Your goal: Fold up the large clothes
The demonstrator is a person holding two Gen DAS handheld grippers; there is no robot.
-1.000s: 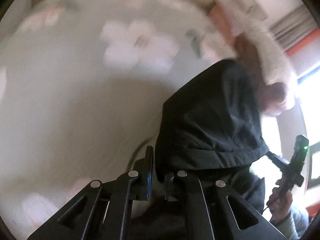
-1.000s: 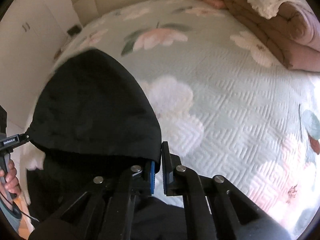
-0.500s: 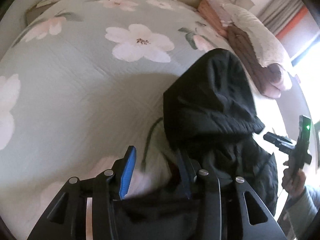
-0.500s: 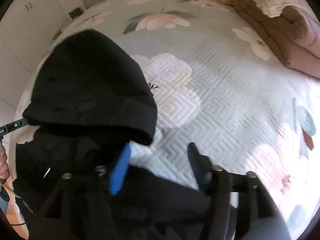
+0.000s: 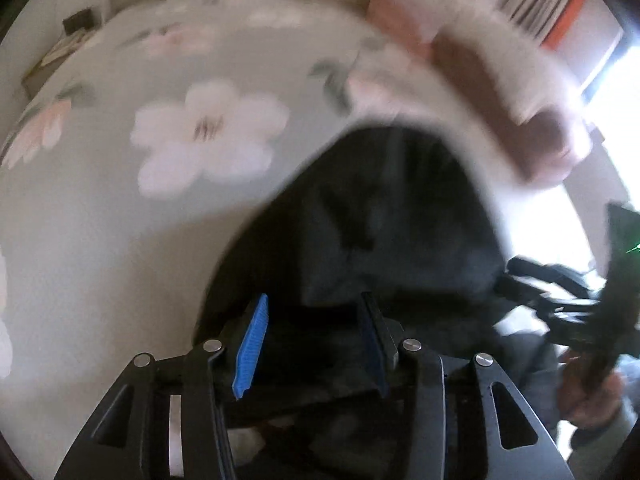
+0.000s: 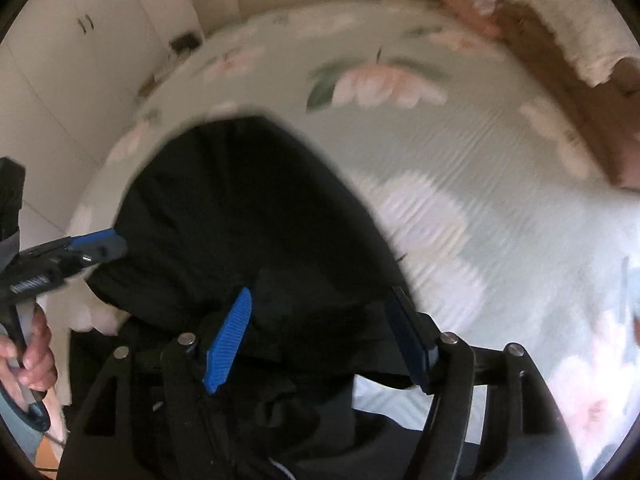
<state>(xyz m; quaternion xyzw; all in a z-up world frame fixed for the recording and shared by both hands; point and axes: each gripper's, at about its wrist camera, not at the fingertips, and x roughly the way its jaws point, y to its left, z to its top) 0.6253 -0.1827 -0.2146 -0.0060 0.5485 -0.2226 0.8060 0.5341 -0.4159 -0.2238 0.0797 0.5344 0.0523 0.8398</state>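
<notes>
Both tools let go since a second ago: left tool (image 5: 312, 344) and right tool (image 6: 320, 340) released over black jacket (image 6: 240, 216); regrip lower hem evenly

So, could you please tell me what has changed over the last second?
Both the left hand-held gripper and the right hand-held gripper opened, releasing the black jacket, whose hood now lies on the floral bedspread. The folded blankets stayed put.
</notes>
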